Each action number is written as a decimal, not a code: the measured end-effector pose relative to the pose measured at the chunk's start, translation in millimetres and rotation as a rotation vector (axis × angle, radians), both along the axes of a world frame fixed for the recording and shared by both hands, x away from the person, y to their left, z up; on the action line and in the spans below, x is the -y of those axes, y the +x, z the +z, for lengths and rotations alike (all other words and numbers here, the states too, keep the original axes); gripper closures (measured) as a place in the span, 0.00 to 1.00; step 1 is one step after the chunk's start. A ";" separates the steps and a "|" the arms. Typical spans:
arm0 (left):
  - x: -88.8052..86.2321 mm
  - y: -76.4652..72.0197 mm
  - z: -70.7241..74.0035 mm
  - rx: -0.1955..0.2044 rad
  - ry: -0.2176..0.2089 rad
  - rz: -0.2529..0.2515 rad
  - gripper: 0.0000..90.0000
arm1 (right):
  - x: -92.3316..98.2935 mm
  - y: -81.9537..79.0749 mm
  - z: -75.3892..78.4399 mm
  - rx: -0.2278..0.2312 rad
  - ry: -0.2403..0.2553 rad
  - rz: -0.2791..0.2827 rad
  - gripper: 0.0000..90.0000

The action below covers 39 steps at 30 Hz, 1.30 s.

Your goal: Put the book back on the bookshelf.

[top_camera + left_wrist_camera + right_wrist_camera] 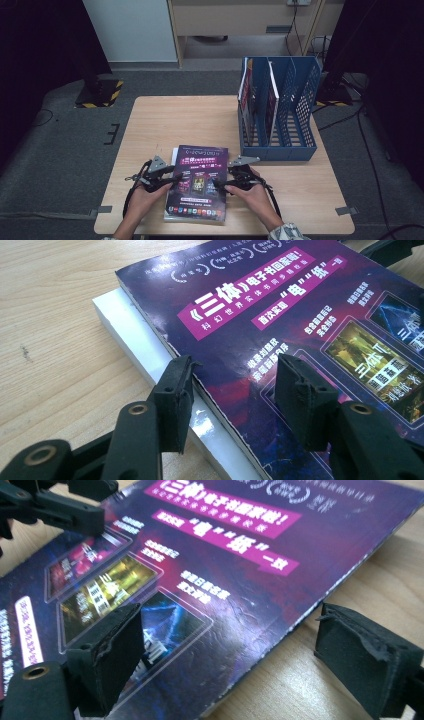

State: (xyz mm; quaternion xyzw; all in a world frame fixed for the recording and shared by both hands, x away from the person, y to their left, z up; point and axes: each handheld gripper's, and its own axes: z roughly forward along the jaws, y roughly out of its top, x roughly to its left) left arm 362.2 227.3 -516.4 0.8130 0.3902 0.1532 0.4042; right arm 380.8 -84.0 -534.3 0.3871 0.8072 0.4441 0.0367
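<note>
Purple magazine lies flat on the wooden table, near the front edge, w/ a white book under it, sticking out along its left side. All places below are relative to the magazine.

Left gripper sits at the magazine's left edge, approx mid-length. In the left gripper view its jaws straddle that edge: one pad over the white book just outside the cover, the other over the printed cover. Jaws part-open, nothing pinched; pads look just clear of the paper, though hard to tell if the outer one touches.

Right gripper is at the magazine's right edge, opposite the left one. In the right gripper view its jaws stand wide: one pad above the cover, the other over bare table beyond the edge. No grip on anything.

Blue file rack stands beyond the magazine's far right corner, well apart, w/ two similar magazines upright in its left slots.
</note>
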 end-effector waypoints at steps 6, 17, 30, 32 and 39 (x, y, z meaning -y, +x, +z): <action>0.2 -0.2 -0.1 0.001 0.000 0.001 0.54 | -3.3 2.9 -3.3 -0.016 0.029 -0.004 0.13; -0.8 -0.7 -0.3 -0.002 0.000 0.005 0.53 | -1.4 -0.7 15.8 0.037 0.096 -0.009 0.18; -1.5 -0.8 -1.1 0.001 -0.007 0.005 0.52 | -6.5 3.4 28.7 0.076 0.124 -0.012 0.24; -1.5 -0.8 -1.1 0.001 -0.007 0.005 0.52 | -6.8 3.7 30.1 0.073 0.126 -0.013 0.25; -1.9 -1.3 -1.2 0.006 -0.004 0.004 0.52 | -12.7 5.7 38.9 0.084 0.142 -0.012 0.25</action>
